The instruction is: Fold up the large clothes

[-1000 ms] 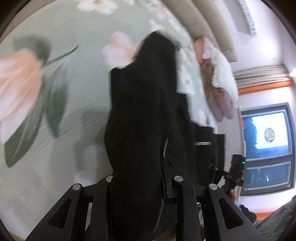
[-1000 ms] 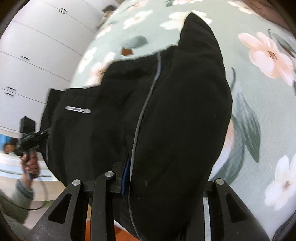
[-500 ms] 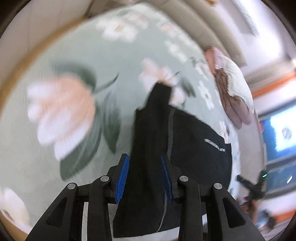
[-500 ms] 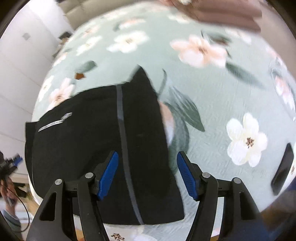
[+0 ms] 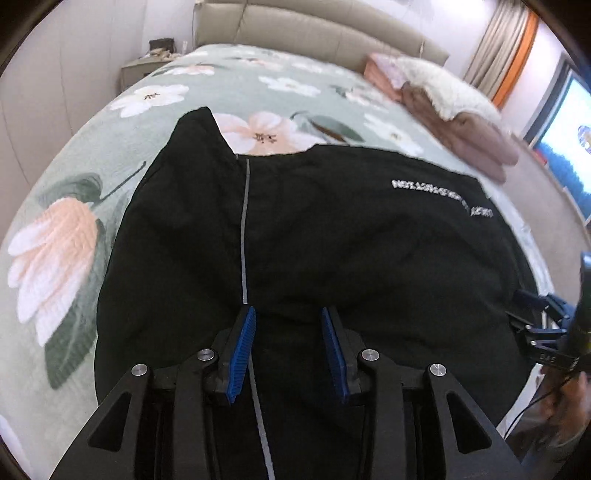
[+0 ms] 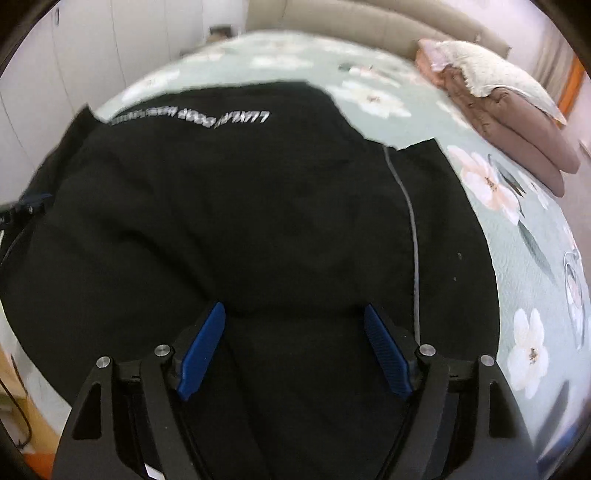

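Observation:
A large black garment (image 5: 332, 236) with white lettering and a thin grey stripe lies spread flat on the floral bed; it also fills the right wrist view (image 6: 240, 221). My left gripper (image 5: 288, 347) is open and empty, hovering over the garment's near edge beside the grey stripe. My right gripper (image 6: 295, 347) is open wide and empty, over the garment's near edge too. The other gripper's black body (image 5: 546, 332) shows at the right edge of the left wrist view.
The green floral bedspread (image 5: 74, 221) surrounds the garment. A stack of folded brown and white blankets (image 5: 454, 107) lies at the far right near the beige headboard (image 5: 314, 29); it also shows in the right wrist view (image 6: 509, 118). A nightstand (image 5: 147, 66) stands far left.
Both grippers have let go of the black garment and opened. The garment, held up and folded over a second ago, now lies flat on the bed, and both grippers have pulled back.

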`<state>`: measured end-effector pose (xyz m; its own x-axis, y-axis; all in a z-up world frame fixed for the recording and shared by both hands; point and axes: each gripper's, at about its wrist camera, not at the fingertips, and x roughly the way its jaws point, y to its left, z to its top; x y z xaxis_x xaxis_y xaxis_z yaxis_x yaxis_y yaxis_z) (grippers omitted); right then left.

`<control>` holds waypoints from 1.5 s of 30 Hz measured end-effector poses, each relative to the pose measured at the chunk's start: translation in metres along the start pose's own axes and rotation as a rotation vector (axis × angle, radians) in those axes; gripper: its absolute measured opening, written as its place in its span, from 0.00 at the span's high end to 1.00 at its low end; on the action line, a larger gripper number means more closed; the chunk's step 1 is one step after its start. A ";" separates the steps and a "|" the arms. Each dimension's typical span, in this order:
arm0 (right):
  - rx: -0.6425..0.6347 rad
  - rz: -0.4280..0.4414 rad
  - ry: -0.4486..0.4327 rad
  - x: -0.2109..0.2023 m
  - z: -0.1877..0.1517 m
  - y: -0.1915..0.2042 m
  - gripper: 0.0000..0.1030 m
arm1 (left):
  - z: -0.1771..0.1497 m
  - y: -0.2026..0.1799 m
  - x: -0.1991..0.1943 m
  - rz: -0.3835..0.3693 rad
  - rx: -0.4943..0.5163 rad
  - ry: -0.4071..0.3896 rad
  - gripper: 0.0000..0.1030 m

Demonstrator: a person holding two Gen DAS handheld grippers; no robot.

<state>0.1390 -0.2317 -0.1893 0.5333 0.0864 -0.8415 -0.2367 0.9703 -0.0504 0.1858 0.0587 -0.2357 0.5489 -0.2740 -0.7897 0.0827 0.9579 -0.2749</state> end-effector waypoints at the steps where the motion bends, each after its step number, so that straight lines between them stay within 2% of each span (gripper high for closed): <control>1: 0.036 0.001 -0.029 -0.002 -0.006 -0.003 0.21 | -0.004 0.001 -0.001 -0.008 0.002 -0.026 0.63; 4: 0.097 -0.048 -0.080 -0.008 -0.020 -0.002 0.21 | -0.017 -0.005 -0.011 0.040 0.045 -0.084 0.63; 6: 0.169 -0.074 -0.055 -0.017 -0.025 0.000 0.21 | -0.028 -0.008 -0.026 0.040 0.039 -0.099 0.63; 8: 0.266 -0.038 -0.008 -0.035 -0.027 -0.002 0.21 | -0.038 -0.013 -0.048 0.035 0.040 -0.092 0.63; 10: 0.343 0.031 -0.038 -0.063 -0.028 -0.002 0.21 | -0.042 -0.010 -0.074 0.063 0.033 -0.132 0.63; 11: 0.347 0.023 -0.062 -0.073 -0.028 0.002 0.21 | -0.042 -0.006 -0.086 0.070 0.013 -0.157 0.62; 12: 0.343 -0.021 -0.079 -0.082 -0.027 0.007 0.19 | -0.042 0.000 -0.093 0.060 -0.003 -0.163 0.61; 13: 0.341 -0.074 -0.076 -0.085 -0.026 0.013 0.17 | -0.041 0.005 -0.094 0.049 -0.018 -0.150 0.58; 14: 0.344 -0.091 -0.059 -0.079 -0.029 0.014 0.11 | -0.042 0.011 -0.090 0.051 -0.033 -0.105 0.57; 15: 0.350 -0.080 -0.023 -0.067 -0.031 0.019 0.08 | -0.044 0.014 -0.081 0.062 -0.037 -0.064 0.57; 17: 0.363 -0.063 0.079 -0.034 -0.038 0.031 0.08 | -0.052 0.022 -0.047 0.102 -0.031 0.089 0.56; 18: 0.371 -0.084 0.083 -0.021 -0.040 0.032 0.06 | -0.057 0.026 -0.039 0.089 -0.032 0.105 0.55; 20: 0.420 -0.085 0.041 -0.020 -0.043 0.027 0.00 | -0.062 0.039 -0.038 0.034 -0.075 0.074 0.53; 23: 0.507 -0.049 0.058 -0.020 -0.044 0.016 0.00 | -0.060 0.050 -0.035 -0.004 -0.133 0.097 0.49; 27: 0.534 -0.059 0.088 -0.022 -0.041 0.012 0.00 | -0.055 0.053 -0.032 0.021 -0.171 0.116 0.45; 30: 0.606 -0.035 0.107 -0.039 -0.048 0.006 0.00 | -0.061 0.049 -0.047 0.041 -0.168 0.099 0.46; 32: 0.628 -0.038 0.091 -0.051 -0.055 0.008 0.00 | -0.064 0.048 -0.060 0.043 -0.152 0.093 0.46; 34: 0.614 -0.044 0.043 -0.065 -0.061 0.019 0.00 | -0.064 0.040 -0.079 0.069 -0.114 0.060 0.46; 36: 0.548 -0.070 -0.006 -0.085 -0.057 0.034 0.00 | -0.060 0.027 -0.098 0.098 -0.082 0.009 0.46; 39: 0.440 -0.128 -0.101 -0.130 -0.039 0.058 0.00 | -0.050 -0.002 -0.133 0.115 -0.029 -0.106 0.46; 41: 0.389 -0.148 -0.168 -0.163 -0.030 0.070 0.00 | -0.044 -0.026 -0.159 0.154 0.021 -0.181 0.45; 45: 0.332 -0.173 -0.253 -0.210 -0.001 0.089 0.00 | -0.036 -0.055 -0.196 0.165 0.035 -0.276 0.45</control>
<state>0.0056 -0.1636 -0.0176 0.7336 -0.0709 -0.6758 0.1245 0.9917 0.0311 0.0437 0.0569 -0.0854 0.7617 -0.0863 -0.6422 0.0003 0.9911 -0.1329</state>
